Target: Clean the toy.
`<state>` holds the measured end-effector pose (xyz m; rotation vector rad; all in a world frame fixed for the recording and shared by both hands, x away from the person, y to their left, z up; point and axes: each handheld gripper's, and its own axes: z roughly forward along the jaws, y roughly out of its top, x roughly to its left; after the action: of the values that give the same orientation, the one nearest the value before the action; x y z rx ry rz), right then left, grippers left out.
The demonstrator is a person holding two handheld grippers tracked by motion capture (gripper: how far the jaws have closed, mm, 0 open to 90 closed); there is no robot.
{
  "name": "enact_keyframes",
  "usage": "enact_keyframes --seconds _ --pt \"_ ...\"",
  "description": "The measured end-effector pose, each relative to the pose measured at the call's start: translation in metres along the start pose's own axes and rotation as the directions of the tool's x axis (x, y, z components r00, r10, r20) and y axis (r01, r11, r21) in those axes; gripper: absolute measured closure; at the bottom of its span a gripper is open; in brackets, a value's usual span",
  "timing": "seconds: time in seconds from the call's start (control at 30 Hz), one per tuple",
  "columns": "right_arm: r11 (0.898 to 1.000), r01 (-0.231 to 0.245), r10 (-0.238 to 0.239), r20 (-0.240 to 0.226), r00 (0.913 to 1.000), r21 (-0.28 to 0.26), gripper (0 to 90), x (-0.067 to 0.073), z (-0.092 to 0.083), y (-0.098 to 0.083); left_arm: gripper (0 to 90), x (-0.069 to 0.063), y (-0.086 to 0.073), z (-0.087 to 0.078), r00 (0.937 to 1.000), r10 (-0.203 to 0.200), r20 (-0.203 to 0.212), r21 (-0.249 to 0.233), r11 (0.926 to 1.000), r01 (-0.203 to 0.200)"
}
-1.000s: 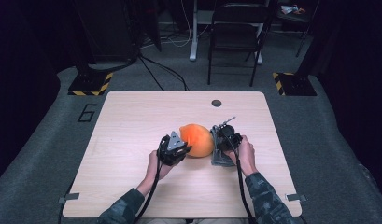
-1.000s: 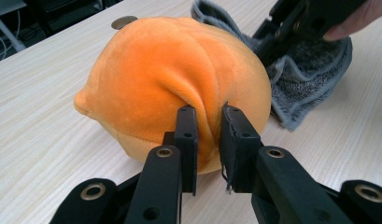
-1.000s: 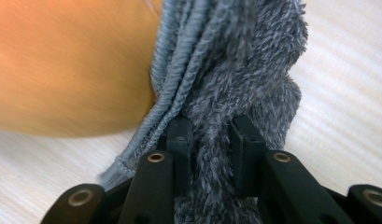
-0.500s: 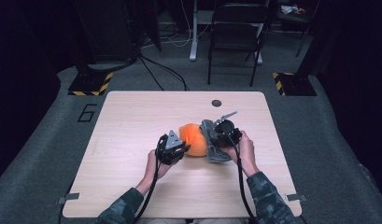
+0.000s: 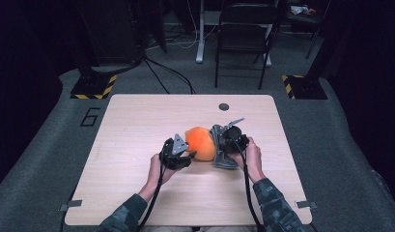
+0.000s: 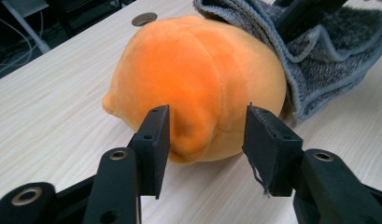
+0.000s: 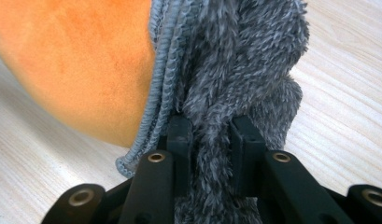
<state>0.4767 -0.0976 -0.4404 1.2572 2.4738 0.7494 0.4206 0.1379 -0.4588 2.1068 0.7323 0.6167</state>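
Your left gripper [image 6: 205, 149] has just been opening, jaws now apart around the near end of the orange plush [image 6: 198, 88], pads off it. Just beyond the plush, your right gripper [image 7: 209, 135] is clamped on the grey fuzzy cloth [image 7: 240, 70] draped against it, mid-table [image 5: 137, 125].

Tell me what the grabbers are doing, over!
Left gripper jaws just opened around round orange plush toy, pads clear. Right gripper shut on fuzzy grey cloth against toy. Nothing in the way.
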Motion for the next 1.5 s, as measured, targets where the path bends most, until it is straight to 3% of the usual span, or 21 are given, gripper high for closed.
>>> enact_keyframes --seconds 0.1,0.13,0.23,0.4,0.5,0.67,0.8,1.0,1.13,1.4,1.5 --pt "1.000 -0.020 0.020 0.012 0.9997 -0.010 73.0 0.000 0.002 0.000 49.1 -0.001 0.000 0.001 0.9997 0.013 -0.020 0.020 0.9997 -0.013" --pt "1.000 0.000 0.000 0.012 0.9999 -0.009 72.9 -0.001 0.002 0.000 48.9 -0.001 0.000 0.001 0.9998 0.012 -0.017 0.021 0.9997 -0.012" --pt "1.000 -0.001 0.001 0.010 1.0000 -0.007 73.0 -0.001 0.003 0.000 50.6 -0.002 -0.002 0.003 0.9997 0.015 -0.017 0.016 0.9998 -0.014" --pt "1.000 0.003 -0.003 0.006 1.0000 -0.002 72.9 -0.001 0.003 -0.001 73.0 -0.004 -0.007 0.010 0.9991 0.040 -0.015 0.007 0.9992 -0.040" --pt "1.000 -0.001 0.001 0.010 1.0000 -0.006 73.0 -0.001 0.001 0.000 79.3 -0.005 -0.006 0.008 0.9988 0.045 -0.019 -0.012 0.9989 -0.045" --pt "1.000 0.015 -0.015 0.011 0.9998 -0.020 73.0 -0.001 -0.010 0.004 81.8 -0.005 -0.003 0.003 0.9990 0.045 -0.006 -0.038 0.9983 -0.046" --pt "0.998 0.019 -0.020 -0.007 0.9998 -0.062 72.9 0.005 -0.024 0.008 82.8 -0.007 0.000 -0.001 0.9989 0.044 0.013 -0.055 0.9975 -0.044" --pt "0.990 0.074 -0.081 -0.051 0.9954 -0.123 72.9 0.027 -0.041 0.017 83.0 -0.015 0.004 -0.004 0.9971 0.071 0.028 -0.072 0.9950 -0.069" --pt "0.987 0.109 -0.115 -0.050 0.9921 -0.119 73.0 0.038 -0.036 0.017 83.0 -0.015 0.003 -0.003 0.9966 0.074 0.037 -0.059 0.9957 -0.072" --pt "0.992 0.091 -0.092 -0.014 0.9956 -0.085 73.0 0.023 -0.025 0.012 82.8 -0.013 0.001 0.000 0.9971 0.059 0.049 -0.057 0.9968 -0.056" --pt "0.996 0.060 -0.060 -0.007 0.9982 -0.068 73.0 0.016 -0.019 0.009 82.7 -0.012 0.001 0.000 0.9975 0.050 0.051 -0.057 0.9973 -0.047"
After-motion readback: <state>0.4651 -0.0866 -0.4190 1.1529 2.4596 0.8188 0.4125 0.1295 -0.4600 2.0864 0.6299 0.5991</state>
